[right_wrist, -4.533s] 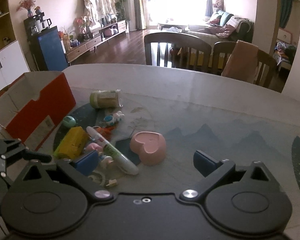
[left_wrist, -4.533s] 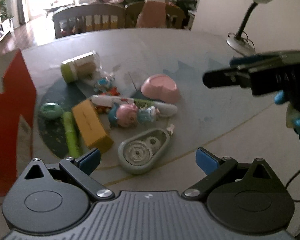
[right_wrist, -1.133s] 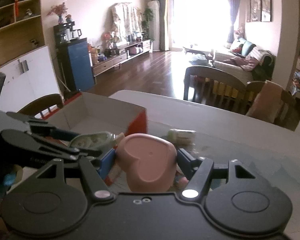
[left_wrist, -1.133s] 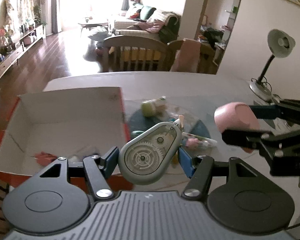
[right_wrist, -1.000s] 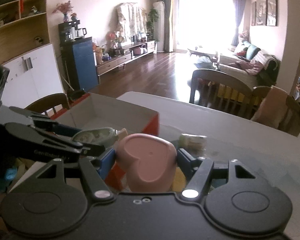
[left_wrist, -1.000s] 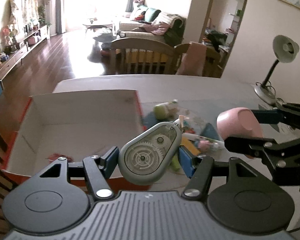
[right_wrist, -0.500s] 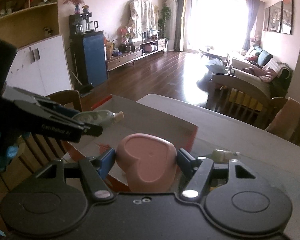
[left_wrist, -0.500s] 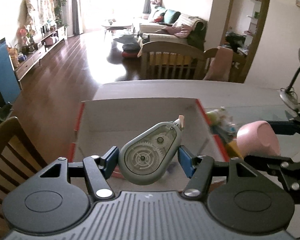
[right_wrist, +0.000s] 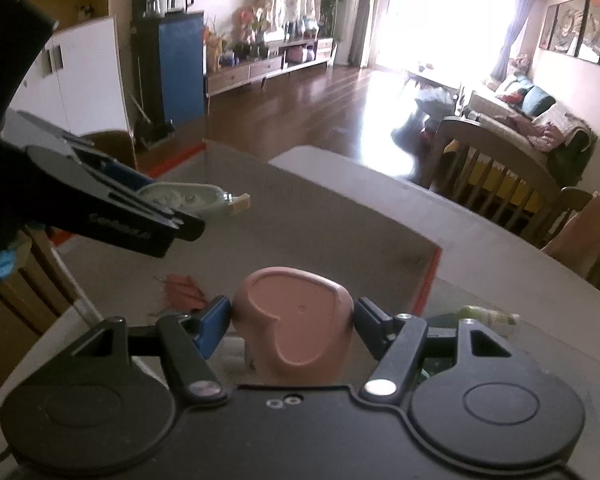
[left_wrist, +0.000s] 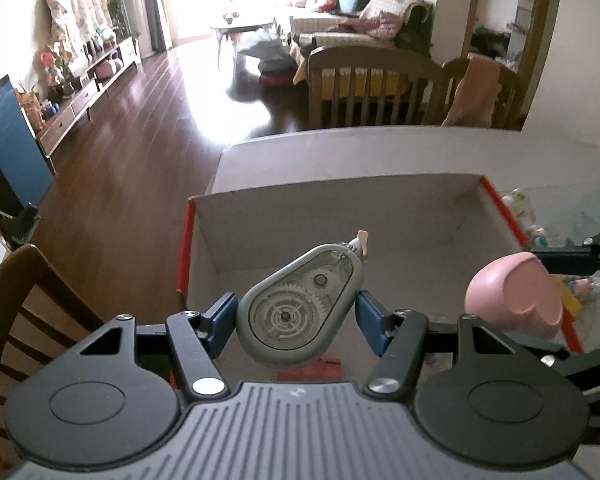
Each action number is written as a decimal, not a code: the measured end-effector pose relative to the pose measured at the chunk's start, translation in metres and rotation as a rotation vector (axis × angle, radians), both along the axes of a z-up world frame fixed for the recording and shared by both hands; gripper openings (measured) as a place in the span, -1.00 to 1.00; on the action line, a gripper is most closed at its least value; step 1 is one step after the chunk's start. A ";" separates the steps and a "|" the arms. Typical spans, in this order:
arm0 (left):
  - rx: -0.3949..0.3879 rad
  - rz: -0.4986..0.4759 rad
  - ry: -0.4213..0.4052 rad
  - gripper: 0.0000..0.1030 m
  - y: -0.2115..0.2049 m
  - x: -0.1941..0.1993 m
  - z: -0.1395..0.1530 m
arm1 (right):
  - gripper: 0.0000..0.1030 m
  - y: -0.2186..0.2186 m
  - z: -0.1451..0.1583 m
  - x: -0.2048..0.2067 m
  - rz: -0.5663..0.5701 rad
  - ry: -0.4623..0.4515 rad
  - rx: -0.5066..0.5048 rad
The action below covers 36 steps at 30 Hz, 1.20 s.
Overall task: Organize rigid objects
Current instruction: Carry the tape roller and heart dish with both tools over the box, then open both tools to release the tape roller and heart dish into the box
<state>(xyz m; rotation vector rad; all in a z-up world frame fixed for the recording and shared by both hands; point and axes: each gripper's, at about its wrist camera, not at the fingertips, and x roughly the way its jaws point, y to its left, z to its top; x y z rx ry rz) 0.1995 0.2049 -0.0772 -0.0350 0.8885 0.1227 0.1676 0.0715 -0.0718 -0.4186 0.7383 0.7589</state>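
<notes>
While left gripper (left_wrist: 297,316) clenched grey tape dispenser (left_wrist: 298,306), right gripper (right_wrist: 291,322) clasped pink heart dish (right_wrist: 296,320), red scrap (left_wrist: 312,370) in cardboard box (left_wrist: 340,200) half hidden.

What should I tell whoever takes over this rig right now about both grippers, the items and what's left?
Left gripper: shut on the grey correction tape dispenser, held over the open cardboard box.
Right gripper: shut on the pink heart-shaped dish, also over the box, beside the left gripper.
Box: sits on the table; only a red scrap shows on its floor.
Done: both items picked up and carried to the box.
Left: release both inside, then fetch the small items still on the table past the box's right wall, including a green-capped bottle.
</notes>
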 end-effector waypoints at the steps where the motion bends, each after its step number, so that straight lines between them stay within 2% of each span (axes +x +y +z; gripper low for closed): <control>1: 0.003 -0.001 0.015 0.24 0.001 0.006 -0.005 | 0.30 0.004 -0.004 0.003 -0.001 0.005 -0.010; 8: 0.048 -0.045 0.135 0.24 0.001 0.035 -0.040 | 0.30 0.030 -0.033 0.015 0.029 0.035 -0.101; 13: 0.039 -0.080 0.229 0.24 -0.002 0.045 -0.060 | 0.30 0.042 -0.043 0.015 0.050 0.077 -0.131; 19: 0.034 -0.118 0.300 0.24 -0.008 0.052 -0.067 | 0.30 0.045 -0.048 0.013 0.064 0.130 -0.171; 29: 0.042 -0.122 0.368 0.26 -0.015 0.051 -0.071 | 0.36 0.051 -0.049 0.009 0.072 0.164 -0.217; 33: 0.047 -0.128 0.364 0.25 -0.017 0.049 -0.069 | 0.41 0.048 -0.044 0.003 0.073 0.166 -0.204; 35: 0.042 -0.119 0.347 0.26 -0.020 0.049 -0.065 | 0.51 0.045 -0.040 -0.002 0.073 0.162 -0.193; 36: 0.034 -0.115 0.340 0.32 -0.015 0.049 -0.065 | 0.53 0.043 -0.039 -0.001 0.074 0.159 -0.186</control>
